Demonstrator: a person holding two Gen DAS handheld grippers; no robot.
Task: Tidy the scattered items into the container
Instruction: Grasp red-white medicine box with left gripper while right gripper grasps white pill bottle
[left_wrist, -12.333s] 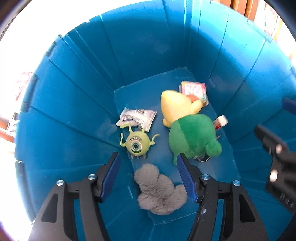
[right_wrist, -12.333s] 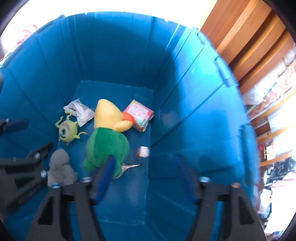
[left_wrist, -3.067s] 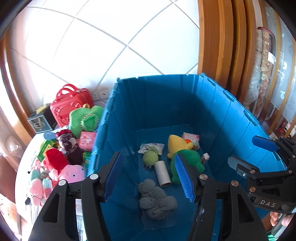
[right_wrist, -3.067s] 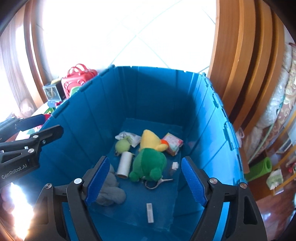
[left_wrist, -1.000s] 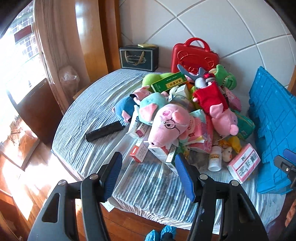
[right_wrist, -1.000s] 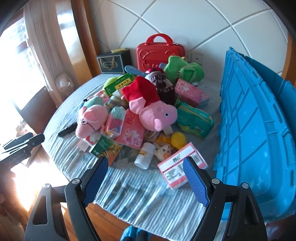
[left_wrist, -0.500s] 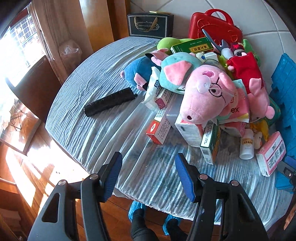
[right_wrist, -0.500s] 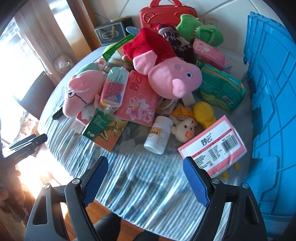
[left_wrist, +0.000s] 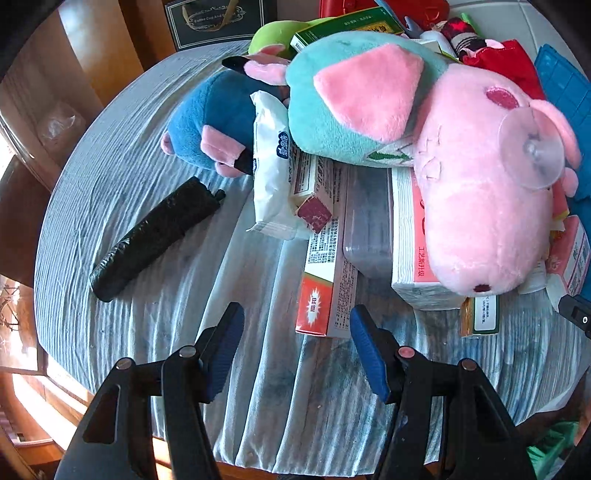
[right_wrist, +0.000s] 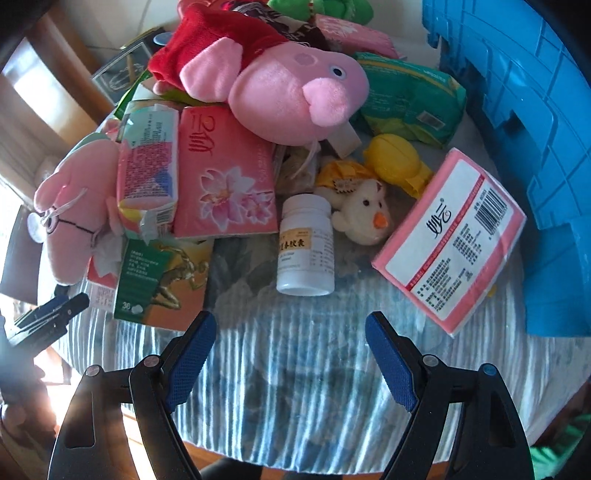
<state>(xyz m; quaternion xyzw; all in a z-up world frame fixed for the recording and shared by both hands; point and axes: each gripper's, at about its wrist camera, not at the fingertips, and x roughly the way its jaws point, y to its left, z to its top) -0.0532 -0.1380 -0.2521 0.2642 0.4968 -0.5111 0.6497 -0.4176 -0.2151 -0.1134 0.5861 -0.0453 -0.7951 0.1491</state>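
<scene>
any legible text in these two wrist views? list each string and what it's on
"Coffee Cup And" (the rest blurred): black gift box.
"38": green carton with a runner.
Chinese print, unreadable: white pill bottle, pink barcoded pack, red-and-white box, pink flower tissue pack.

Pink pig plush (left_wrist: 480, 192); white bottle (right_wrist: 306, 245); blue crate (right_wrist: 535, 110).

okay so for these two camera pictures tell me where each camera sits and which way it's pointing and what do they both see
Left wrist: on the left gripper, looking down its open jaws at the red and white box and the glasses pig plush.
Right wrist: on the right gripper, jaws open, facing the white pill bottle and pink packet; the left gripper shows at its left edge.
Shared: the striped tablecloth, the glasses pig plush, the blue container.
</scene>
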